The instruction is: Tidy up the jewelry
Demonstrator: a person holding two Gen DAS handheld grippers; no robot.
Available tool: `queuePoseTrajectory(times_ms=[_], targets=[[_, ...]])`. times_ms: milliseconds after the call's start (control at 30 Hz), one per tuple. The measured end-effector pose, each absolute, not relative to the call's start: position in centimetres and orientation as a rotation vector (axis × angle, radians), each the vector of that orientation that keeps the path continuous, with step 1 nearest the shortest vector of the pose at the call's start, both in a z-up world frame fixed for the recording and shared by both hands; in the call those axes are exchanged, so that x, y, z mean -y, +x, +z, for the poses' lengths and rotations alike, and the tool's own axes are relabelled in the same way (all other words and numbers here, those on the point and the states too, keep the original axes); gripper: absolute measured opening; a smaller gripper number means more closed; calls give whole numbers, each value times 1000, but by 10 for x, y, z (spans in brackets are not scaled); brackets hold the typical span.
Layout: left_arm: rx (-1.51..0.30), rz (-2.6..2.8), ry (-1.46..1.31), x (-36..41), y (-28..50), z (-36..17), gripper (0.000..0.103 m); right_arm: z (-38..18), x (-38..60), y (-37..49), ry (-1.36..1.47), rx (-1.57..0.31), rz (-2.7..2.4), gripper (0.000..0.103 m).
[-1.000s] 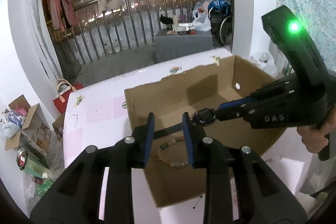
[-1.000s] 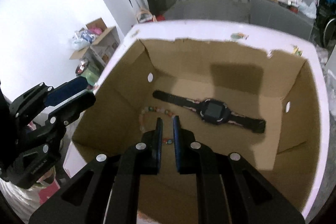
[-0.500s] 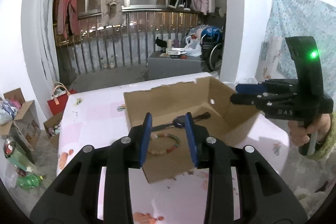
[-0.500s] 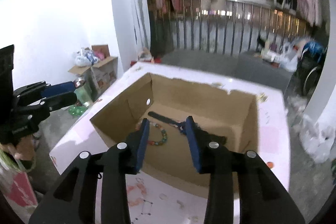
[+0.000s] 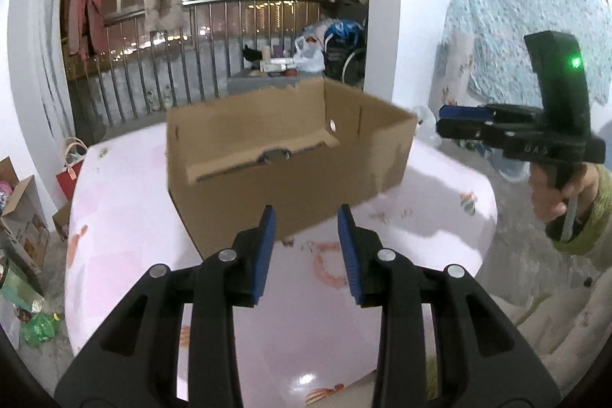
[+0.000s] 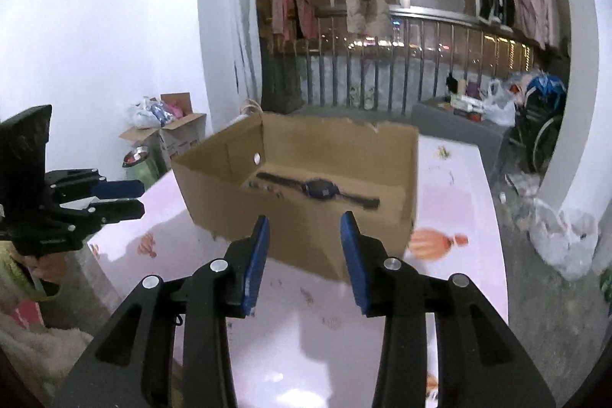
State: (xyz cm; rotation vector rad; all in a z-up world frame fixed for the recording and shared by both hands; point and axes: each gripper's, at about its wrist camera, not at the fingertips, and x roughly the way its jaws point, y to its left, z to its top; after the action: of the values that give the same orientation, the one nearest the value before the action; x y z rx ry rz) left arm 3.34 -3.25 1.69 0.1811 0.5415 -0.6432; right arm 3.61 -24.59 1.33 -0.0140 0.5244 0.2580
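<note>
An open cardboard box [image 6: 306,217] stands on the pink table [image 6: 455,186]. Inside it lie a black watch [image 6: 320,188] and, to its left, a bead bracelet [image 6: 267,187]. In the left wrist view the box [image 5: 290,178] shows its near wall, and only a dark bit of the watch [image 5: 273,155] peeks over it. My right gripper [image 6: 304,220] hovers open in front of the box, nothing between its fingers. My left gripper [image 5: 306,217] is open and empty too, short of the box. Each sees the other: the right gripper [image 5: 440,120], the left gripper [image 6: 142,197].
A hand [image 5: 550,194] grips the right tool off the table's right side. Beyond the table are a metal railing [image 6: 382,86] with hanging clothes, a grey bench [image 6: 459,125] with clutter, cardboard boxes [image 6: 176,129] on the floor and a plastic bag [image 6: 566,239].
Both grippers have drawn back out of the box to its near side. The right gripper went from nearly shut to open. The watch and bracelet stay in the box.
</note>
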Motion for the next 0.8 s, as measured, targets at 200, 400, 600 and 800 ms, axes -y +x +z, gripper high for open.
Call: queuePoseTrajectory(times_ms=[200, 400, 600, 800], targets=[[-575, -617, 218, 33, 38, -11, 32, -12, 249, 31, 15, -568, 249, 38], [-605, -582, 197, 30, 57, -26, 32, -28, 243, 41, 35, -609, 259, 38], [-601, -515, 187, 32, 92, -28, 31, -31, 235, 82, 18, -636, 273, 37], [-600, -489, 177, 32, 111, -31, 30, -38, 235, 112, 35, -659, 268, 35]])
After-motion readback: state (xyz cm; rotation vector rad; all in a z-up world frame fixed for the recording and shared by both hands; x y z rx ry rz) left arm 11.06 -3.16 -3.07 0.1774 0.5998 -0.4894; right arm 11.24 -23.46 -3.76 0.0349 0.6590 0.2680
